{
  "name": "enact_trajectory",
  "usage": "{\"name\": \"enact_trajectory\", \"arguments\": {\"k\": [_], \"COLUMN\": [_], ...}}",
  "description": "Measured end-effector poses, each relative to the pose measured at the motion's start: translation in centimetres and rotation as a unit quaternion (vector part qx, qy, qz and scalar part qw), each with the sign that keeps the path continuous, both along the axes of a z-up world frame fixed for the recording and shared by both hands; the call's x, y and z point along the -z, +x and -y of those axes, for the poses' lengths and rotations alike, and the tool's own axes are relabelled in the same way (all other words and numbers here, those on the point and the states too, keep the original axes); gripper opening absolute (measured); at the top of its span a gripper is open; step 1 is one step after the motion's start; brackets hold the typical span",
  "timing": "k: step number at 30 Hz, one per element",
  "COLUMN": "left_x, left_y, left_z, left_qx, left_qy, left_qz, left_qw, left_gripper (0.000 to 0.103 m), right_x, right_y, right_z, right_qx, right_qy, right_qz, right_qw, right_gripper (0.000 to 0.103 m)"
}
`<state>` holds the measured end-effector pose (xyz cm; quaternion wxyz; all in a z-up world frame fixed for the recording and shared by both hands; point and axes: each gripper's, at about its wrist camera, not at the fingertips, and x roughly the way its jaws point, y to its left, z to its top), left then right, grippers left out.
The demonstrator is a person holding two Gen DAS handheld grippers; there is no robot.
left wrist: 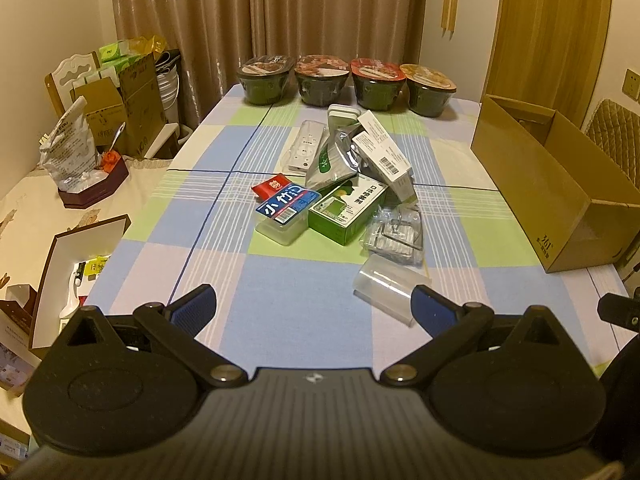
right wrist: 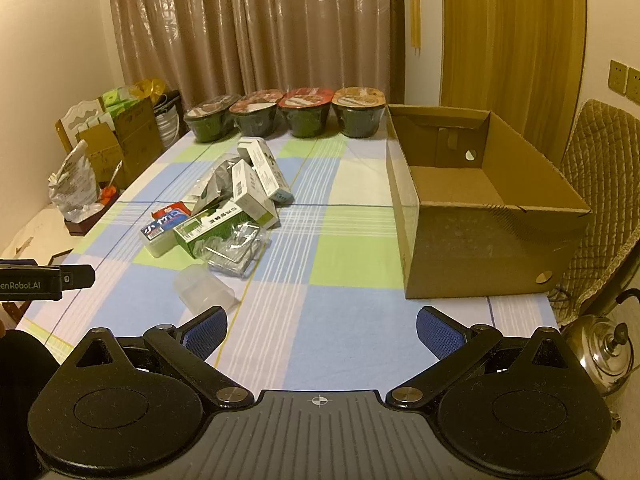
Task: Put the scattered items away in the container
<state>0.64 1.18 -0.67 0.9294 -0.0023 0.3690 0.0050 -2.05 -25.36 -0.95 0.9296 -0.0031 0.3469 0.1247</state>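
We found both grippers, left gripper [left wrist: 314, 306] and right gripper [right wrist: 322, 330], spread apart and empty, with the translucent plastic cup [left wrist: 390, 289] lying sideways on the worktop [left wrist: 300, 312], touching the left gripper's right finger, nearer it than the open brown cardboard box [right wrist: 476, 208].

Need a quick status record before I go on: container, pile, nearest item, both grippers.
container: cardboard box, open top, nothing visible inside, right side of table
pile: green box, blue-label case, white cartons, remote, mid-table
nearest item: clear plastic cup, lying on its side
left gripper: open, holding nothing
right gripper: open, holding nothing
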Motion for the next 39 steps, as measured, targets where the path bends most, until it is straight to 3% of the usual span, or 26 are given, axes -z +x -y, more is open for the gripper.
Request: {"name": "enact_trajectory", "arguments": {"k": [39], "left_x": [0.15], "left_y": [0.19], "left_z": [0.21], "left_qx": [0.001], "left_qy": [0.002], "left_qz": [-0.001], "left_qw": [1.0000], "left_gripper": [0.102], "right_x": [0.21], "right_y": [-0.03], "right_z": [-0.33], "right_qx": [-0.008], "right_qy": [-0.005], "right_qz": [-0.007], "right_qw": [1.000], "right_gripper": [0.103]}}
